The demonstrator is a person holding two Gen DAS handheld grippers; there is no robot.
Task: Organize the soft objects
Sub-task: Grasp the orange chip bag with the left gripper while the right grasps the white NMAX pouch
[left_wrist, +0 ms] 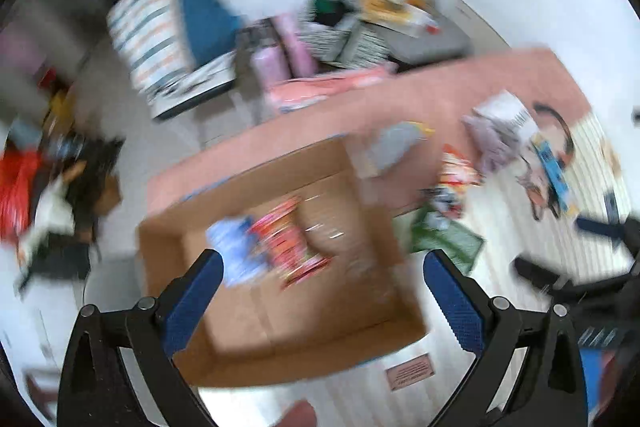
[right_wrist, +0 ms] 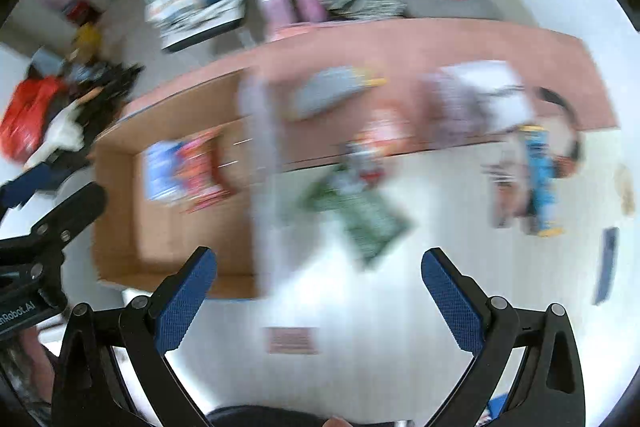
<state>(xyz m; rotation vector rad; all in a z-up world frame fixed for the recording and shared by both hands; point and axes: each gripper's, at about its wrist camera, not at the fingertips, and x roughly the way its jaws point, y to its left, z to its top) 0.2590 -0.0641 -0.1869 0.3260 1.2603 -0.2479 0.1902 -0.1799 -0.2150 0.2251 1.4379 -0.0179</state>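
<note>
Both grippers, left [left_wrist: 322,263] and right [right_wrist: 318,261], hang spread wide with nothing between their fingers. Below, blurred soft packets [left_wrist: 280,243] lie inside a cardboard box [left_wrist: 168,267]; others [right_wrist: 360,211] lie scattered beside it.

Bright, even light; heavy motion blur, fisheye-warped edges.

A blue packet [left_wrist: 236,255] and red packet [left_wrist: 292,243] lie inside the open cardboard box [left_wrist: 168,267].
</note>
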